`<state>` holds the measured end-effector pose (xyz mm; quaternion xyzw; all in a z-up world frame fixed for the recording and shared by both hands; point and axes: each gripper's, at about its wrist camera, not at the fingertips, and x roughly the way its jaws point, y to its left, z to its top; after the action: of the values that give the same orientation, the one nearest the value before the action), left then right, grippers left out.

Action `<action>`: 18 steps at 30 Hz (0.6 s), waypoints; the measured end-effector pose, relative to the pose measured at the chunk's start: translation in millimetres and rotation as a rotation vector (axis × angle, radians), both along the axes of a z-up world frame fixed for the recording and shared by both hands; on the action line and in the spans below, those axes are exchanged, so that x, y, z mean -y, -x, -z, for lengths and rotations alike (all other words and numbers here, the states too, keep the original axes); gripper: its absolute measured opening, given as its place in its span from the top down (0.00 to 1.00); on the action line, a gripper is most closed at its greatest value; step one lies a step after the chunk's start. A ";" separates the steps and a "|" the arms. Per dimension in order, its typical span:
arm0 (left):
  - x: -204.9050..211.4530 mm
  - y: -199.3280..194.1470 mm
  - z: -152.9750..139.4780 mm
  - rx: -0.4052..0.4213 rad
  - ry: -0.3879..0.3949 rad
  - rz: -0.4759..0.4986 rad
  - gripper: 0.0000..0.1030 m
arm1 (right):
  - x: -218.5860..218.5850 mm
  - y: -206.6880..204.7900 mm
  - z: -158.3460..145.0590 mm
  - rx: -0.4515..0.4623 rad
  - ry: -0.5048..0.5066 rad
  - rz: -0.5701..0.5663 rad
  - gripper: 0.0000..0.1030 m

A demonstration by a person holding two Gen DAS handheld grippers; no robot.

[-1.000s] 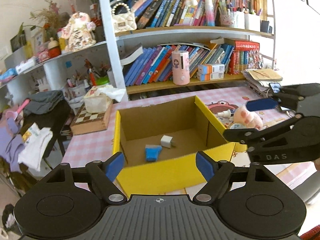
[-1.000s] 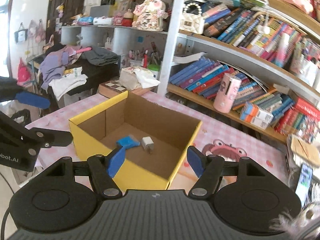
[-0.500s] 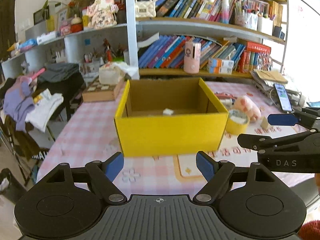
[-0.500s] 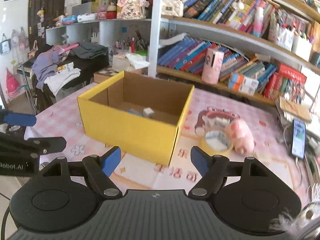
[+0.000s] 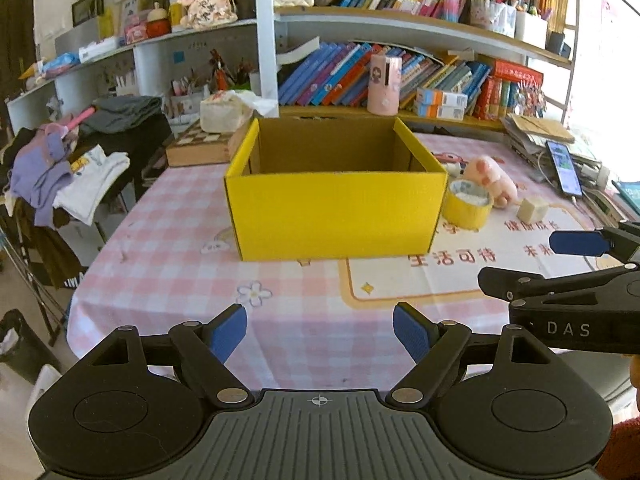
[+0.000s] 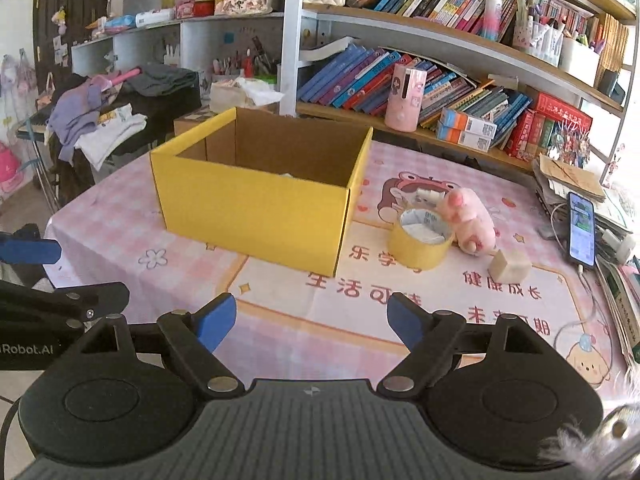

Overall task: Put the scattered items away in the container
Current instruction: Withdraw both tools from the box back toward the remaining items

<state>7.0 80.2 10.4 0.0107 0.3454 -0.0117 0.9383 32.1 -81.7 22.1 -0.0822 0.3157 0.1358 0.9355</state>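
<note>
Nearest, the left gripper (image 5: 320,326) hovers over the pink checked surface (image 5: 168,264) with its jaws spread and nothing between them; they have just been opening. The right gripper (image 6: 311,318) hangs the same way over the printed mat (image 6: 400,300), jaws wide, just opened further, holding nothing. Beyond stands the yellow box (image 6: 256,208), open-topped; something pale lies inside, too hidden to name. Just right of the box sits a roll of yellow tape (image 6: 420,240), touching a pink plush toy (image 6: 470,220) behind it. A small beige cube (image 6: 510,265) rests apart, nearer a phone (image 6: 581,229) at the surface's edge. Bookshelves (image 6: 440,80) rise behind.
</note>
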 end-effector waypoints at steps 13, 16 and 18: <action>14.2 -3.5 8.4 -0.034 0.030 0.054 0.15 | 17.3 10.3 8.0 -0.046 0.024 0.060 0.13; 18.3 -6.1 10.3 -0.047 0.035 0.067 0.14 | 22.8 12.5 9.1 -0.052 0.026 0.080 0.12; 21.5 -7.6 12.1 -0.055 0.036 0.081 0.14 | 26.4 13.1 9.5 -0.055 0.026 0.093 0.12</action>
<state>14.6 58.7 -1.7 0.0072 0.3702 -0.0562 0.9272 19.1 -108.1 12.6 -0.0758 0.3464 0.0902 0.9307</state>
